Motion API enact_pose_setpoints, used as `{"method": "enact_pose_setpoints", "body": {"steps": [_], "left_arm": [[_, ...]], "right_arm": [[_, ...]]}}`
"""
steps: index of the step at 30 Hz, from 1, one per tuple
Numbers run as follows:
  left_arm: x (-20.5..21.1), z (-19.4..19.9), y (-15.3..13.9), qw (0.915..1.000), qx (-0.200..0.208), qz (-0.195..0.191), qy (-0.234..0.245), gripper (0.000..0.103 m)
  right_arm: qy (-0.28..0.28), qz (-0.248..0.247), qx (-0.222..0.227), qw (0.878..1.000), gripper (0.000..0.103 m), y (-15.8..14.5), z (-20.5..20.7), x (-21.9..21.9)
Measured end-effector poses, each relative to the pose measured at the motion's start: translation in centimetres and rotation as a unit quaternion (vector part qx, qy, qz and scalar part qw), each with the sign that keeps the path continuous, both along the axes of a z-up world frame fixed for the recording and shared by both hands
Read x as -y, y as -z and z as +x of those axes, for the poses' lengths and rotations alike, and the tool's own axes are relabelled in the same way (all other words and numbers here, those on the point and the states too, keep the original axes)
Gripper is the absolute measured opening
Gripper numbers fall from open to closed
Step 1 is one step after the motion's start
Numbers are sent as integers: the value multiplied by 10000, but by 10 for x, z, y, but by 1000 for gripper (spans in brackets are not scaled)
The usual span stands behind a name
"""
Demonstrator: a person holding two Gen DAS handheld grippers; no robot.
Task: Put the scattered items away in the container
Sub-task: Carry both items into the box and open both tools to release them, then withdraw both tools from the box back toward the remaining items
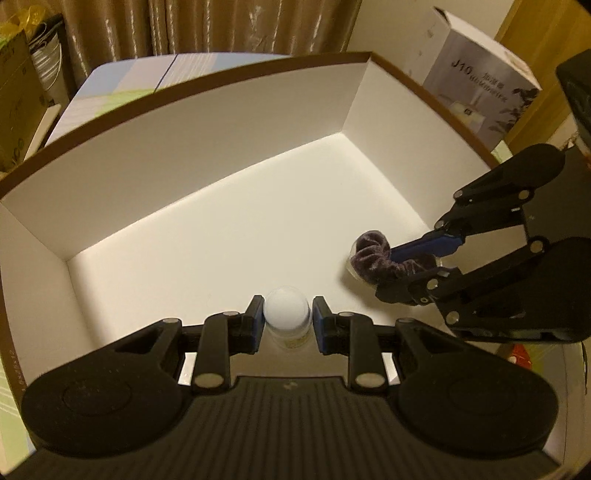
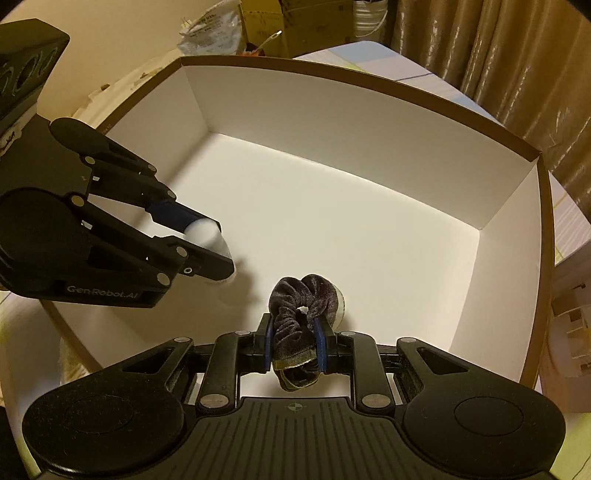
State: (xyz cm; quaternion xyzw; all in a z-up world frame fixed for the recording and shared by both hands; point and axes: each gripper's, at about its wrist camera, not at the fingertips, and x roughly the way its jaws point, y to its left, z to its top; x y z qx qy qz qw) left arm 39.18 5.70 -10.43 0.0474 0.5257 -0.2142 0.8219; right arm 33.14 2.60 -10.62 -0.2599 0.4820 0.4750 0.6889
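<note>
A large white cardboard box (image 1: 207, 122) with a brown rim holds both grippers over its floor; it also shows in the right wrist view (image 2: 332, 118). My left gripper (image 1: 288, 314) is shut on a small white-capped bottle (image 1: 286, 308), seen from the side in the right wrist view (image 2: 212, 236). My right gripper (image 2: 295, 332) is shut on a dark purple velvet scrunchie (image 2: 301, 299), low over the box floor. In the left wrist view the right gripper (image 1: 402, 266) and the scrunchie (image 1: 373, 254) are at the right.
A white product carton (image 1: 480, 74) stands beyond the box's right wall. Brown curtains (image 1: 203, 26) hang behind. Cardboard boxes and bags (image 2: 280, 26) lie past the box's far corner. The box rests on a pale patterned tabletop (image 1: 122, 88).
</note>
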Motion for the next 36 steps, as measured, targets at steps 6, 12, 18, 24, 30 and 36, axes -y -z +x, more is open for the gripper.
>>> {"method": "enact_pose_setpoints", "body": {"steps": [6,12,18,24,30,36], "left_arm": [[-3,0,0,10000,-27,54,-78,37],[-6,-3,-7,9996,49,179,-202,48],[-4,-10,-11,9988,78,360,-322,67],[-3,-18,-10,9973,-15,600,-429,81],[-8,-23,-16,9960,-14,669,-597,91],[-10,-32,-27,9945,141,726,-745,96]], "right_arm": [[-21,-71,7,10000,25,3,2,-2],[-109,-16,313,9994,95,-2,-6,-2],[-104,-11,300,9995,95,-7,-8,2],[214,-162,333,9991,103,-6,-11,9],[429,-87,241,9987,103,-9,-11,12],[540,-25,289,9981,103,-18,-17,13]]}}
